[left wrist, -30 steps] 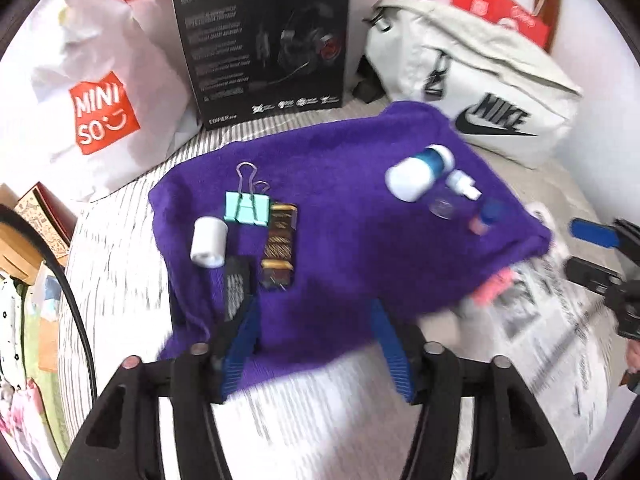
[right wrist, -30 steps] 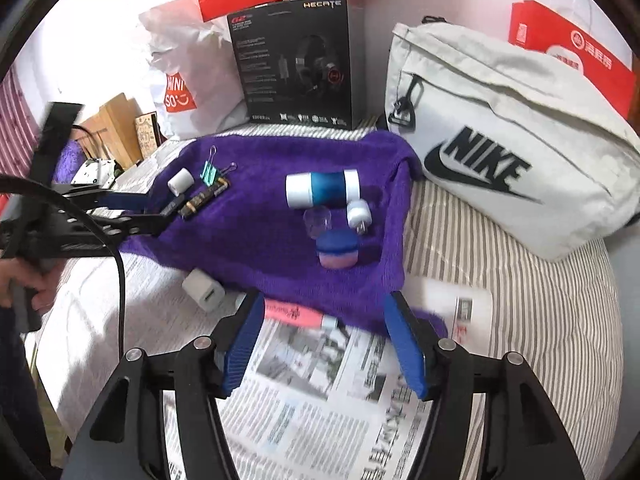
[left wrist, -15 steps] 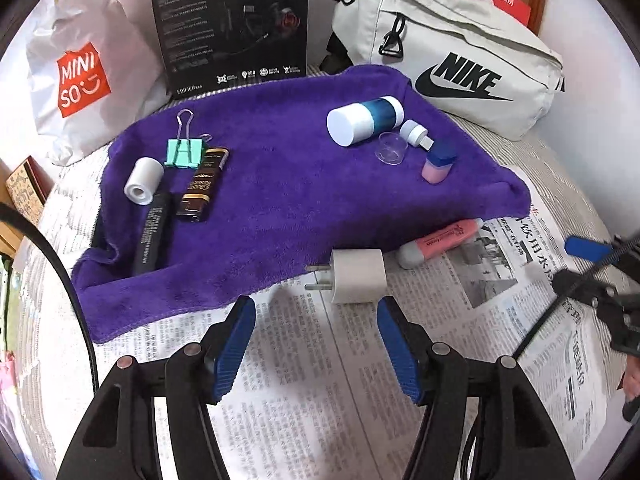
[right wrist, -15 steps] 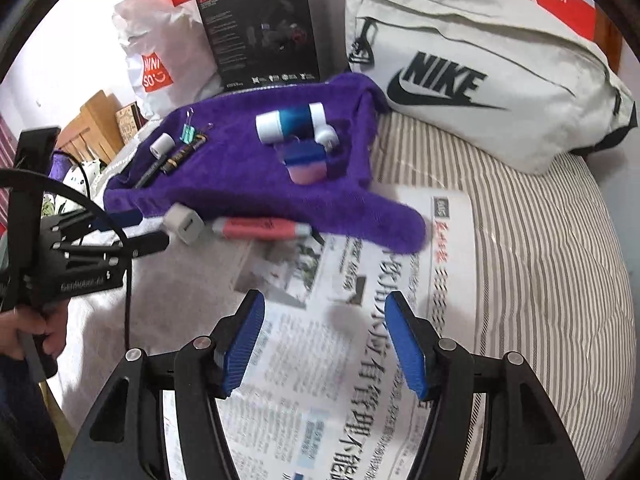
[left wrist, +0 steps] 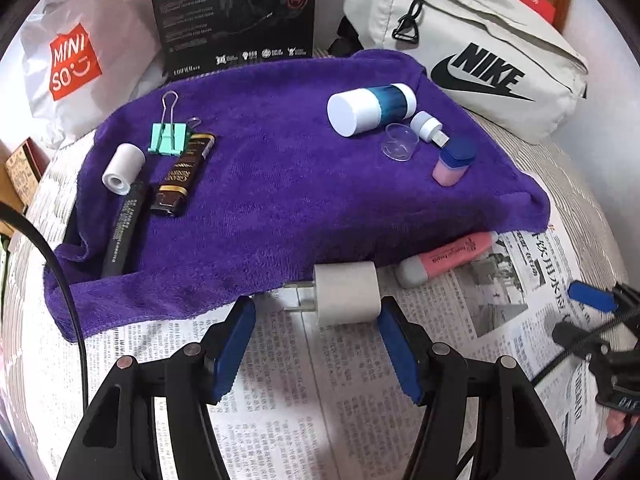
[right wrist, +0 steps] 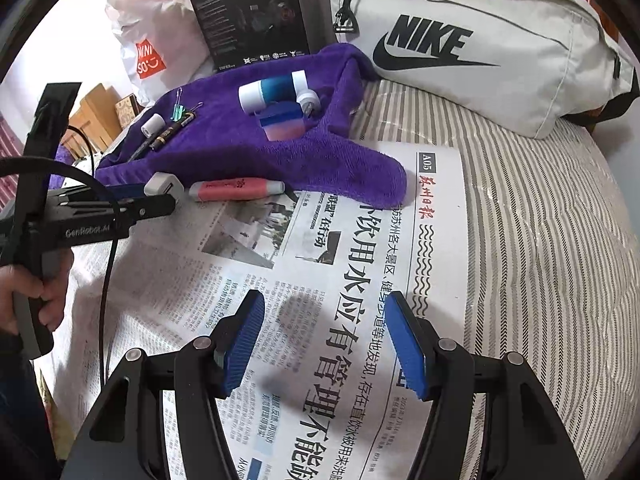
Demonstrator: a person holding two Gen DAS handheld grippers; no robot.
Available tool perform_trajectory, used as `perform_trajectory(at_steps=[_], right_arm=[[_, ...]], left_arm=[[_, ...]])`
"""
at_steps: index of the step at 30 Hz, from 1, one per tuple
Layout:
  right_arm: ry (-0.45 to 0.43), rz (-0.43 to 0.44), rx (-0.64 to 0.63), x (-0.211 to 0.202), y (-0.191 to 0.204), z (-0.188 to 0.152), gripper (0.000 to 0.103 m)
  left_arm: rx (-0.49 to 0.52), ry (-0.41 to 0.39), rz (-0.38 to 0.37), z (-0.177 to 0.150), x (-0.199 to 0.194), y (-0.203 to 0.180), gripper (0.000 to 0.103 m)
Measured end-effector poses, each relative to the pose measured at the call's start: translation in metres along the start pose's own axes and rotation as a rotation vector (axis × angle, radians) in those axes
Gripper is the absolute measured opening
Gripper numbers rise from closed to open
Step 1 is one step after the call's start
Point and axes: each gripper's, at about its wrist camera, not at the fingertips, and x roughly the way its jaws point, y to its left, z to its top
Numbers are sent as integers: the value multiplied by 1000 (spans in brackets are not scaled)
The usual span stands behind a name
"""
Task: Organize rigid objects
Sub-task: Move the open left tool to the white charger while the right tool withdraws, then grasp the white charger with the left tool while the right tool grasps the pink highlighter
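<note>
A white plug charger (left wrist: 346, 293) lies on newspaper (left wrist: 320, 380) at the purple towel's (left wrist: 280, 184) front edge. My left gripper (left wrist: 316, 320) is open, its blue pads either side of the charger's near end, not gripping. A pink highlighter (left wrist: 444, 258) lies just right of it. On the towel lie a green binder clip (left wrist: 168, 136), a white roll (left wrist: 122, 162), a dark lighter (left wrist: 182, 176), a black pen (left wrist: 122, 232), a blue-white bottle (left wrist: 368, 108), a clear cap (left wrist: 400, 142) and a pink-blue eraser (left wrist: 454, 162). My right gripper (right wrist: 324, 336) is open and empty over newspaper (right wrist: 340, 280).
A white Nike bag (left wrist: 480, 52), a black headset box (left wrist: 232, 12) and a Miniso bag (left wrist: 76, 60) stand behind the towel. The bed has a striped sheet (right wrist: 540, 240). Boxes (right wrist: 96, 116) stand off the left edge.
My left gripper has moved forward until its pads flank the charger. My right gripper has drawn back and to the right over the newspaper.
</note>
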Motion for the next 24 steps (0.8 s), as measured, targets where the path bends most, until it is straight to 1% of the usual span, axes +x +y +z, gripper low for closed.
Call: perform_trajectory(at_steps=[2, 4, 8, 10, 11, 12, 15, 18, 21, 24], right_arm=[[-4, 7, -2, 0, -1, 0, 62], [-6, 10, -5, -1, -1, -1, 62], [-1, 1, -11, -1, 0, -1, 62], [-4, -2, -4, -3, 0, -1, 62], [-4, -5, 1, -3, 1, -1, 62], [-4, -8, 4, -3, 1, -1, 62], [0, -13, 15, -2, 4, 0, 62], [-6, -11, 18, -2, 12, 3, 62], [-22, -12, 11, -1, 24, 10, 62], [-39, 15, 4, 4, 36, 21, 62]], left_arm=[[-3, 3, 28, 4, 3, -2, 61], [-3, 10, 40, 7, 5, -4, 62], [-6, 22, 43, 8, 5, -5, 61], [12, 19, 34, 8, 4, -6, 49], [23, 17, 15, 8, 3, -6, 42], [30, 22, 2, 8, 2, -7, 42], [59, 27, 0, 4, -1, -7, 42], [49, 25, -6, -5, -6, 2, 42], [35, 25, 8, -14, -12, 17, 42], [18, 27, 23, -24, -19, 33, 42]])
